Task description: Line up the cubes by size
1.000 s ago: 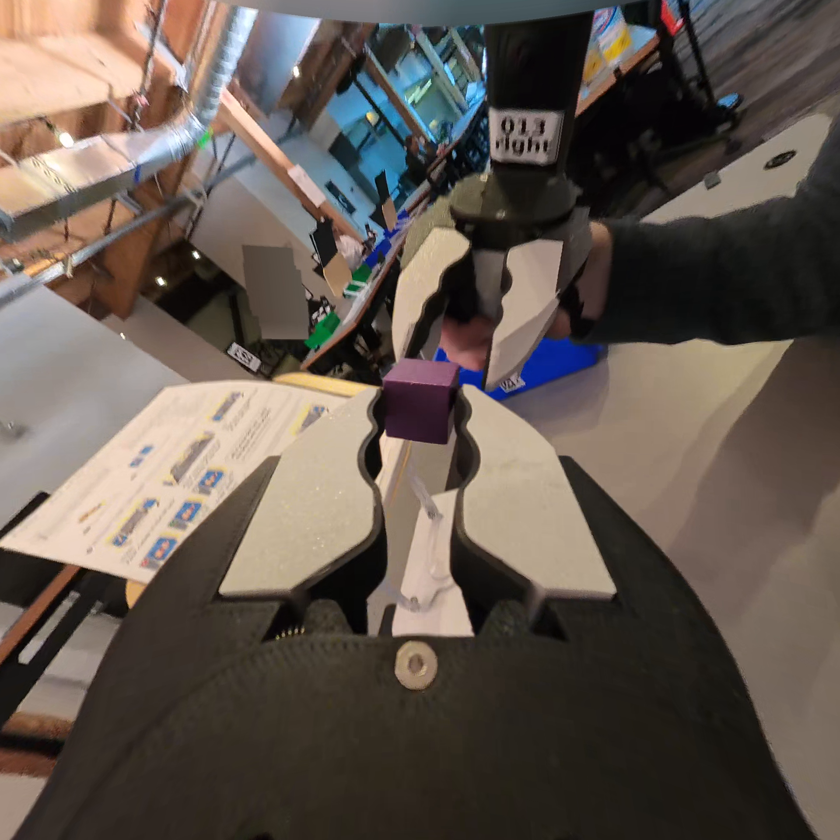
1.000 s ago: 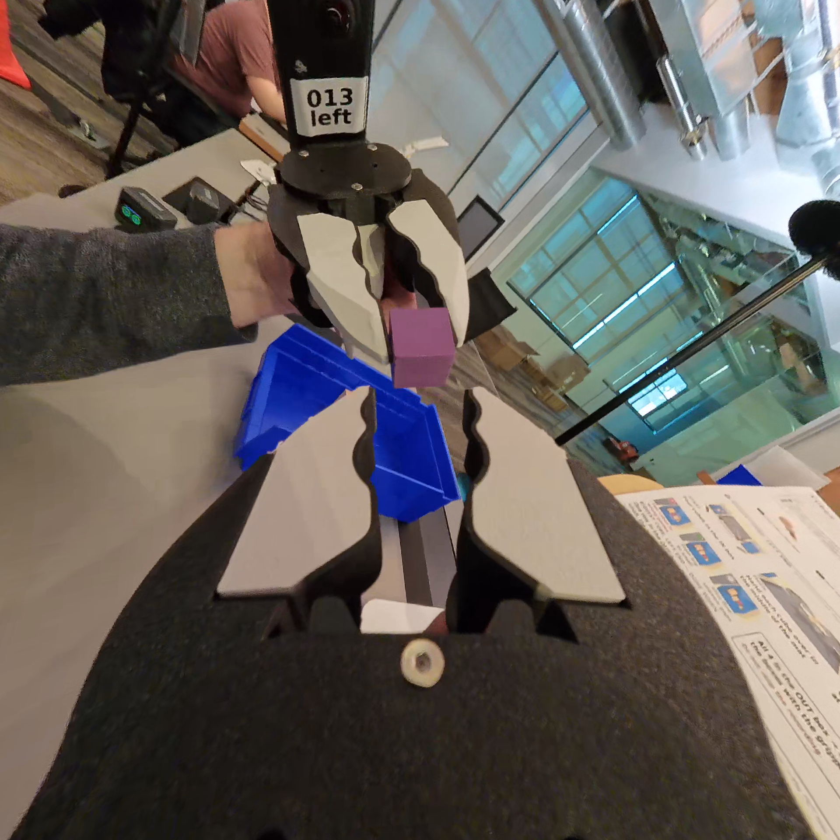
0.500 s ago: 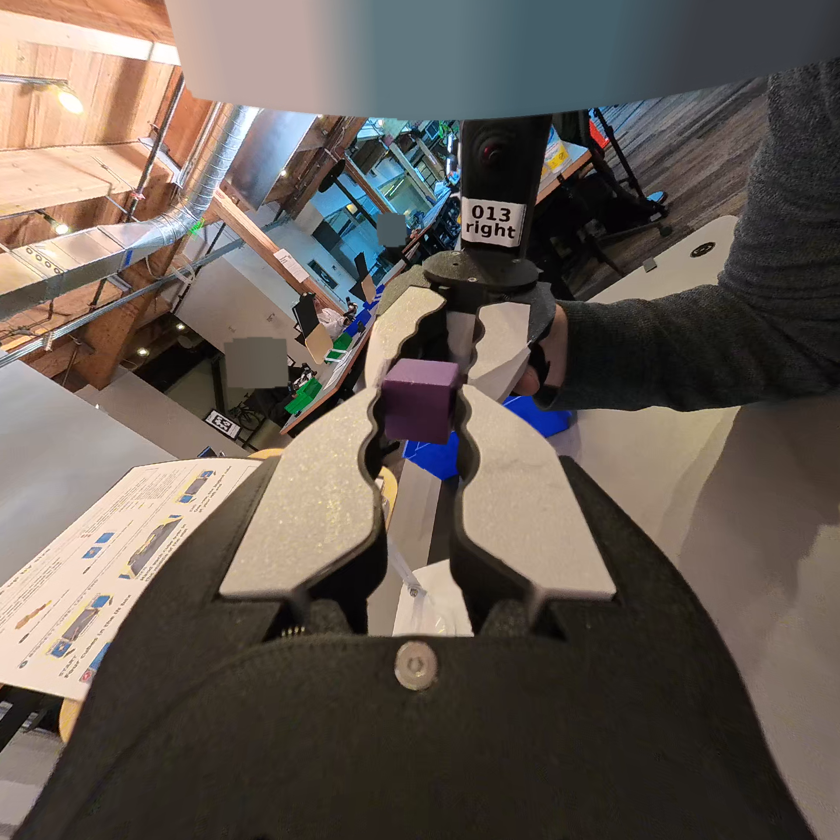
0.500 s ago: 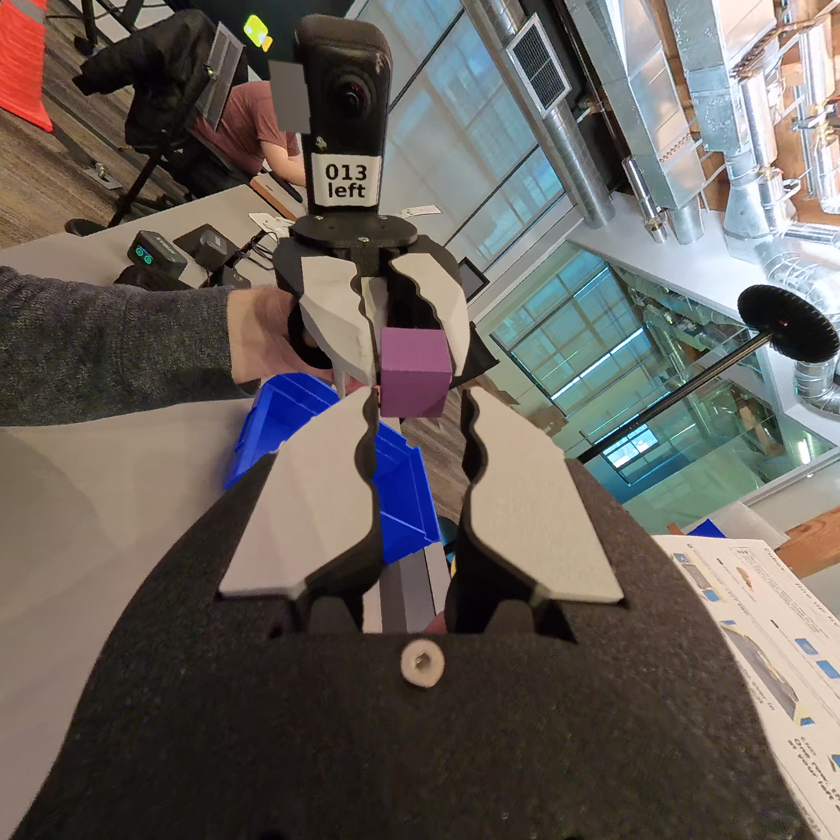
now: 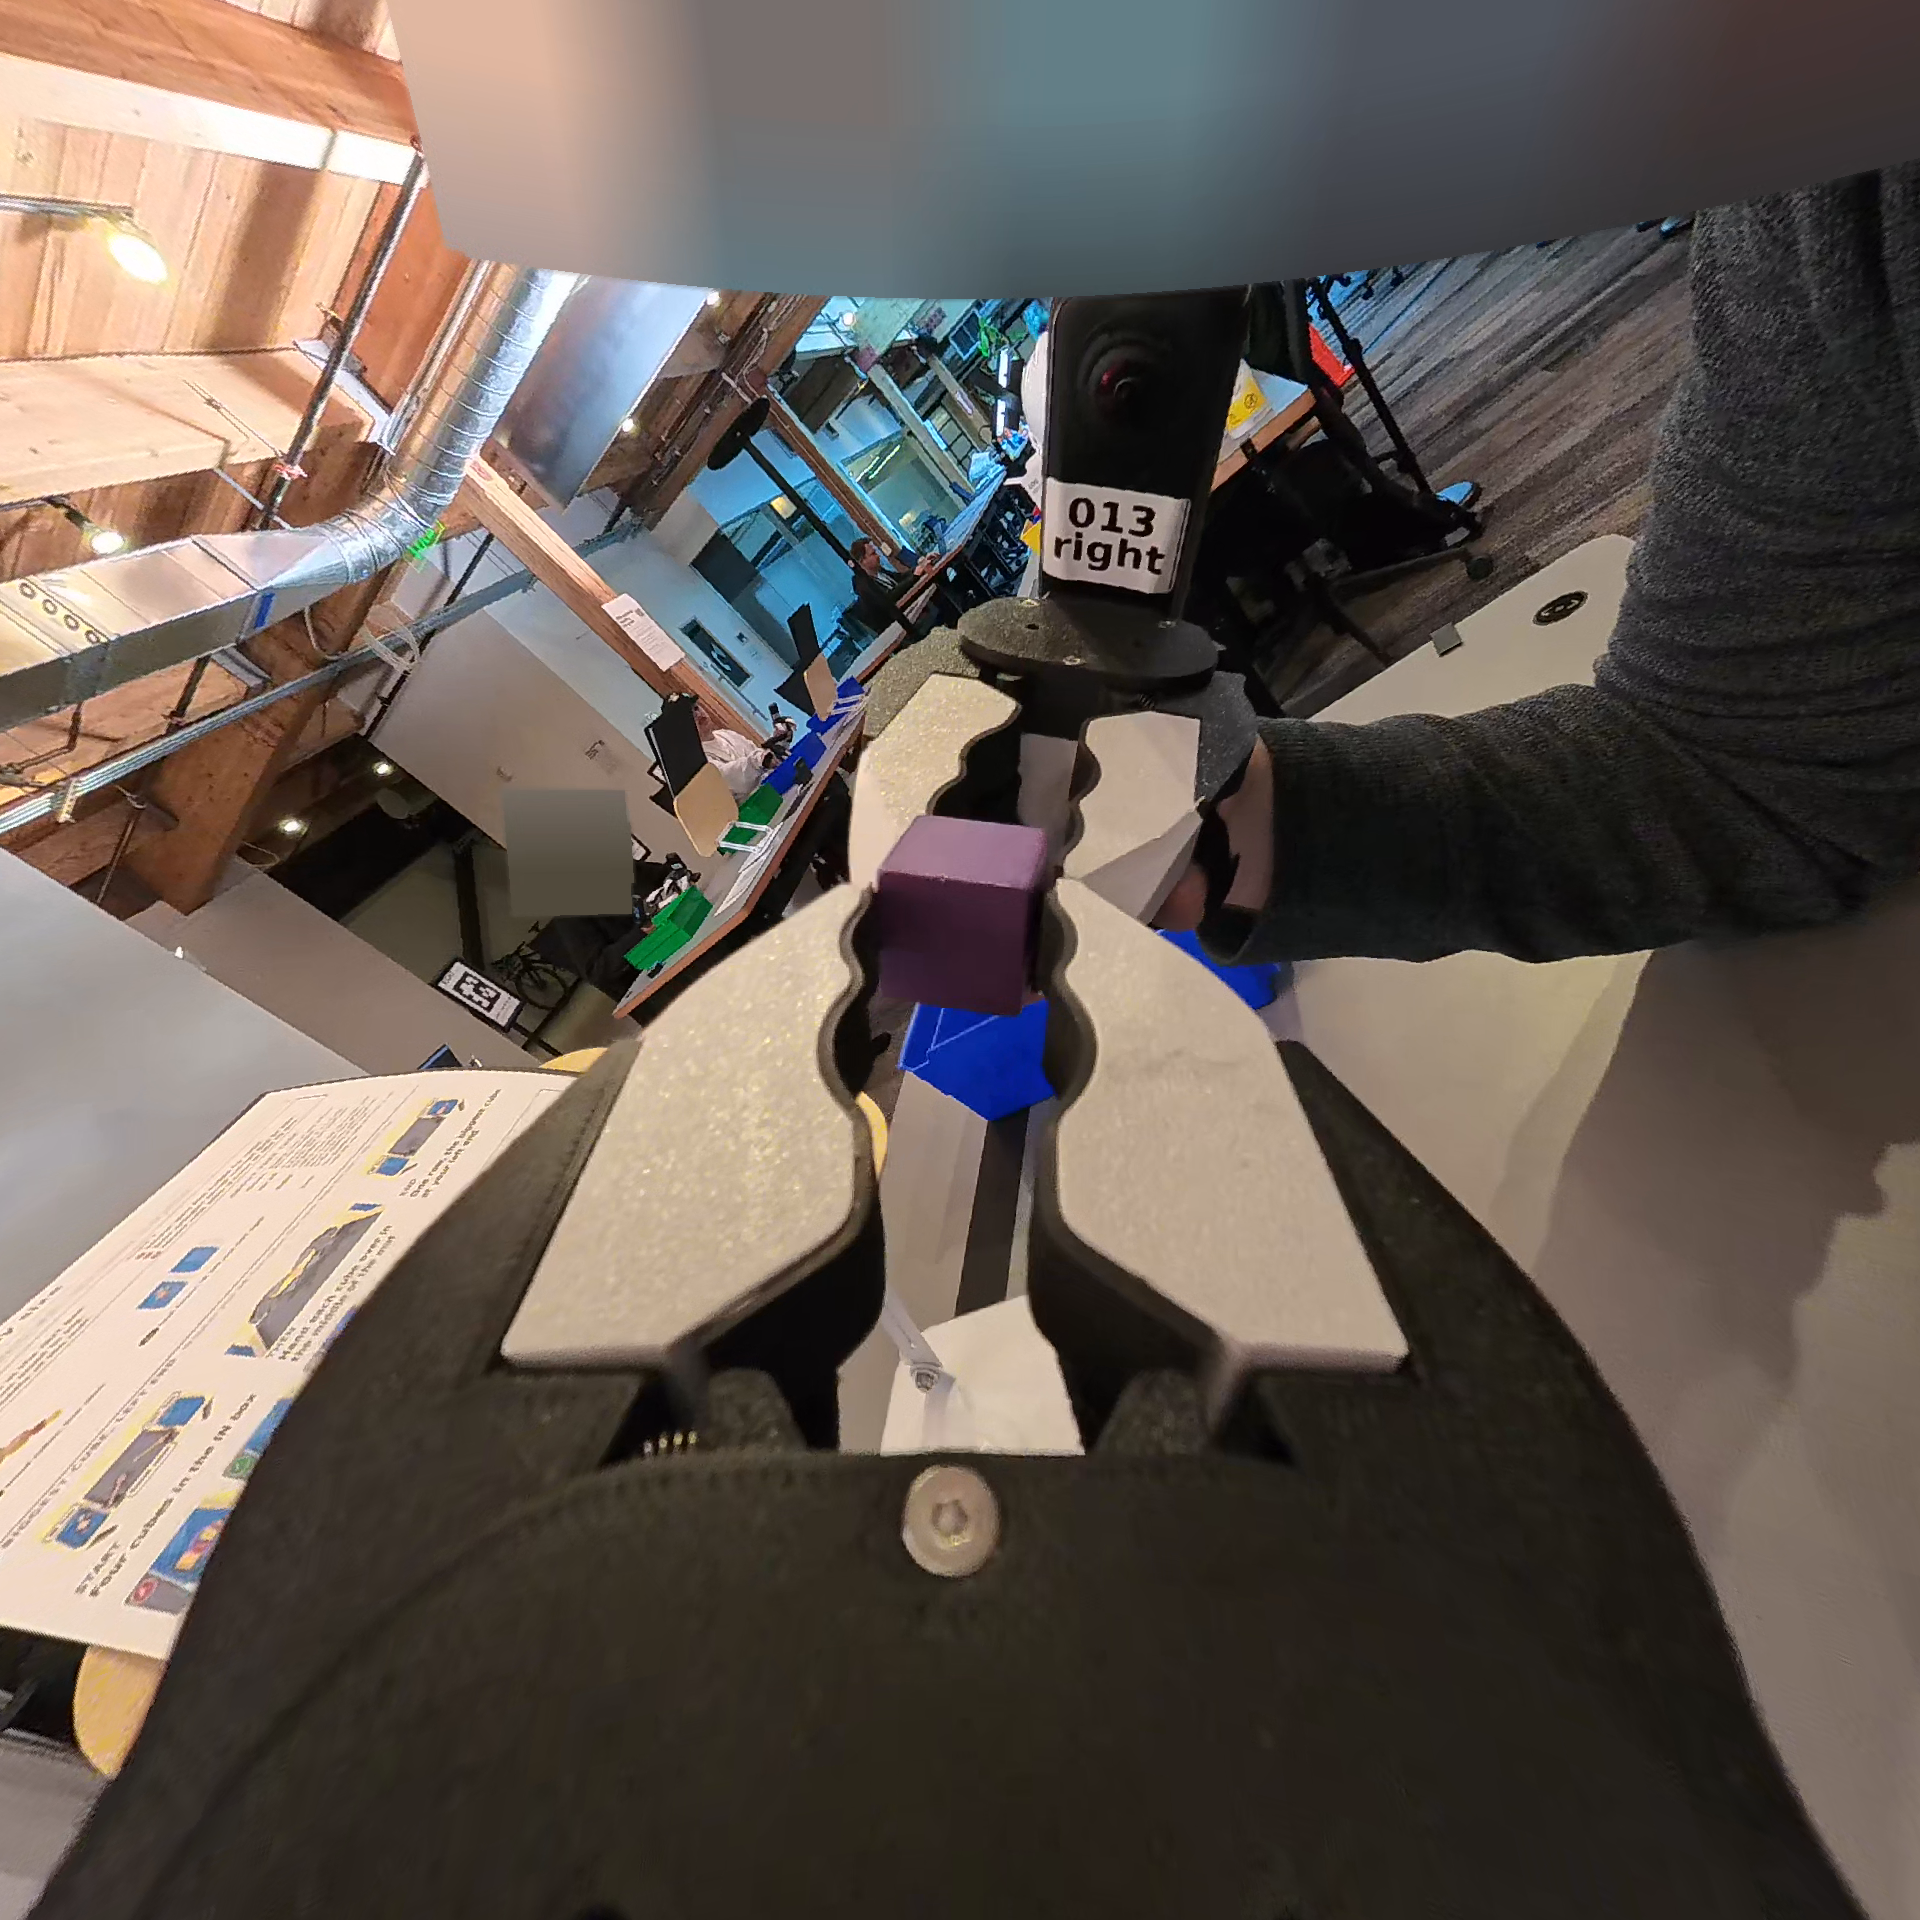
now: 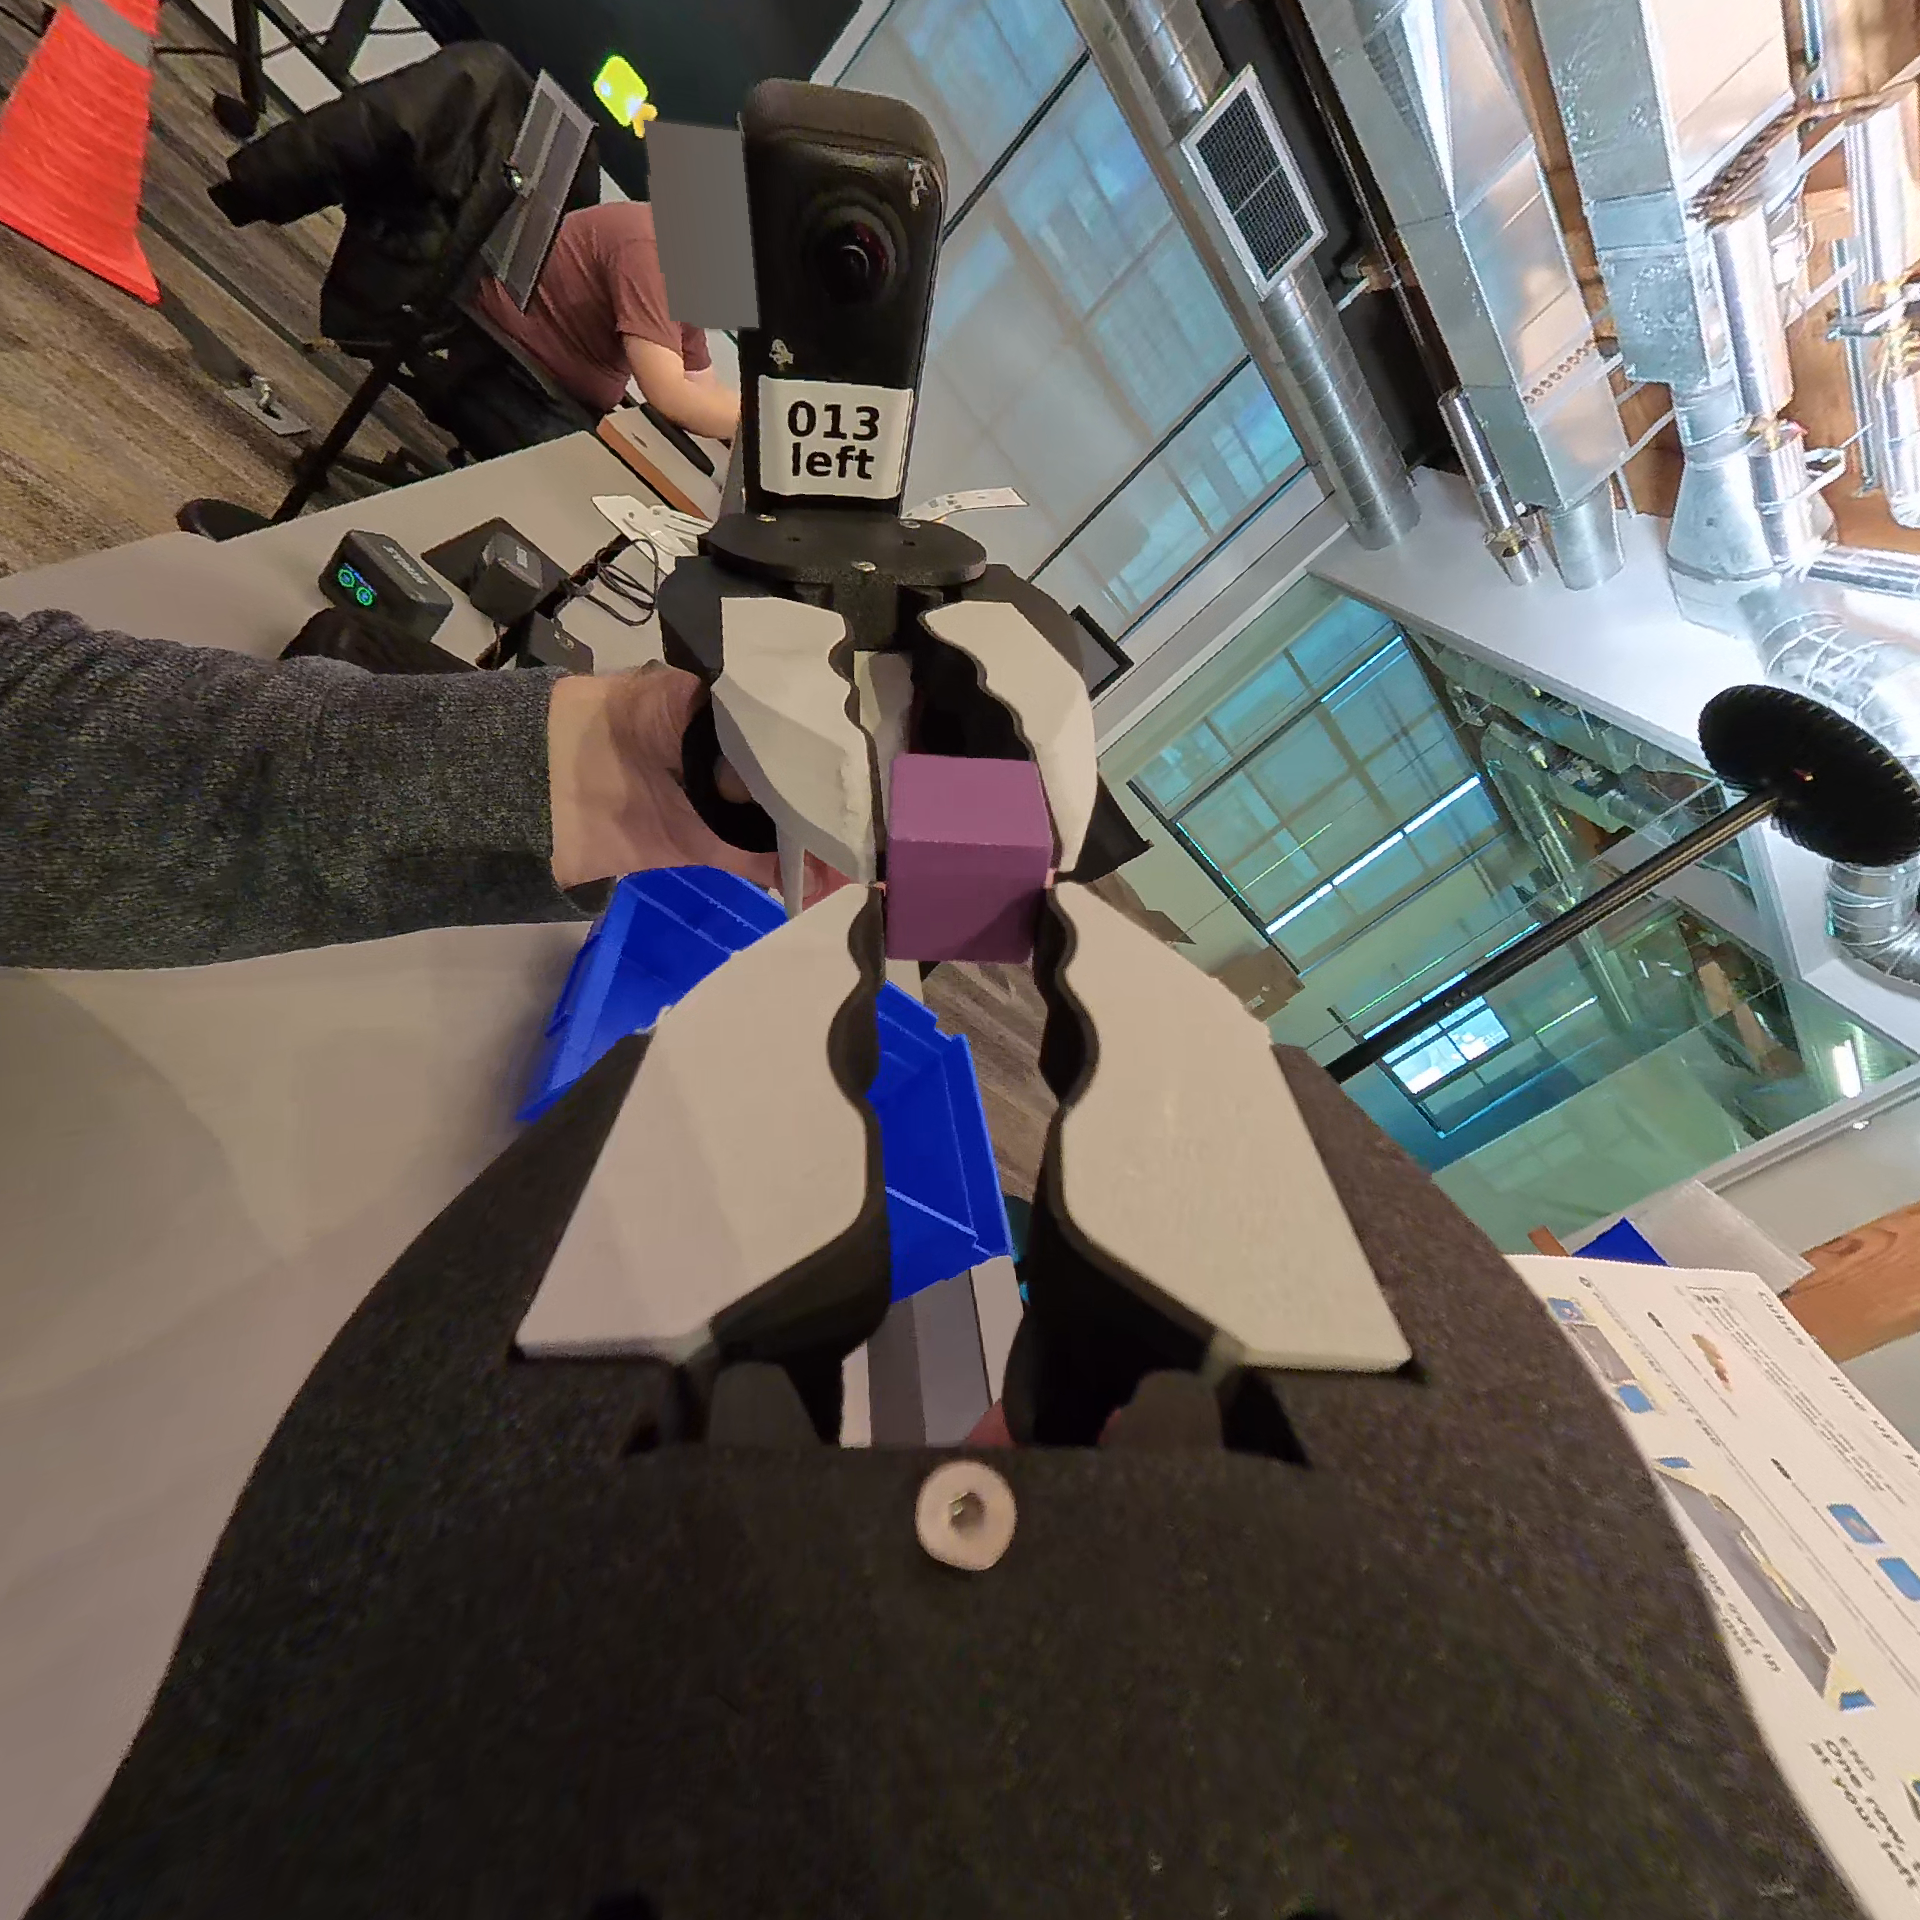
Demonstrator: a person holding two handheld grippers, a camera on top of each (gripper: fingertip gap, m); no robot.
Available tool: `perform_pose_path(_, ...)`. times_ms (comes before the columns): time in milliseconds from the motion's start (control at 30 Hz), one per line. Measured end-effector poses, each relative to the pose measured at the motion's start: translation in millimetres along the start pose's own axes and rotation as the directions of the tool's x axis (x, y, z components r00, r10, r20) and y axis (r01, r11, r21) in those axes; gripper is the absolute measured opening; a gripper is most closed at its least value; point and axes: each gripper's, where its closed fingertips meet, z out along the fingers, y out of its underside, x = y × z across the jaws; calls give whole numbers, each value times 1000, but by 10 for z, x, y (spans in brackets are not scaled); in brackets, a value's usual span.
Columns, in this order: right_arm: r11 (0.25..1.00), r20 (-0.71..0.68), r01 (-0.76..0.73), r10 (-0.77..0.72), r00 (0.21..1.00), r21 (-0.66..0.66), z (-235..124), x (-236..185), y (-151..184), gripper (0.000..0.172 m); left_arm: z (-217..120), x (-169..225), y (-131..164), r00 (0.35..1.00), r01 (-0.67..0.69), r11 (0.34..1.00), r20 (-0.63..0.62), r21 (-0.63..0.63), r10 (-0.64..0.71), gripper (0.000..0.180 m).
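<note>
Left to right: printed sheet (image 5: 187, 1340) at the table (image 6: 229, 1122) edge, then 1 purple cube (image 5: 961, 920) up in open air, clamped by both the left gripper (image 5: 961, 940) and right gripper (image 6: 961, 914), tips meeting. Blue bin (image 6: 665, 956) below, bare table beyond.

White printed label (image 5: 1112, 535) recorded on one black camera post (image 5: 1132, 395), another label (image 6: 831, 442) on the second post (image 6: 842, 229). Illustrated printed sheet (image 5: 208, 1299) noted on the table; wording not transcribed.
</note>
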Motion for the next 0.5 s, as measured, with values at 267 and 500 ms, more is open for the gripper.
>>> perform_pose_path(267,1000,-3,-6,6,1000,1,-2,13,1,27,-27,-4,-57,1000,-2,1000,9,7,2,28)
perform_pose_path(500,1000,-18,-12,12,1000,-7,-11,49,25,27,-120,-86,-103,998,-7,1000,58,11,7,31)
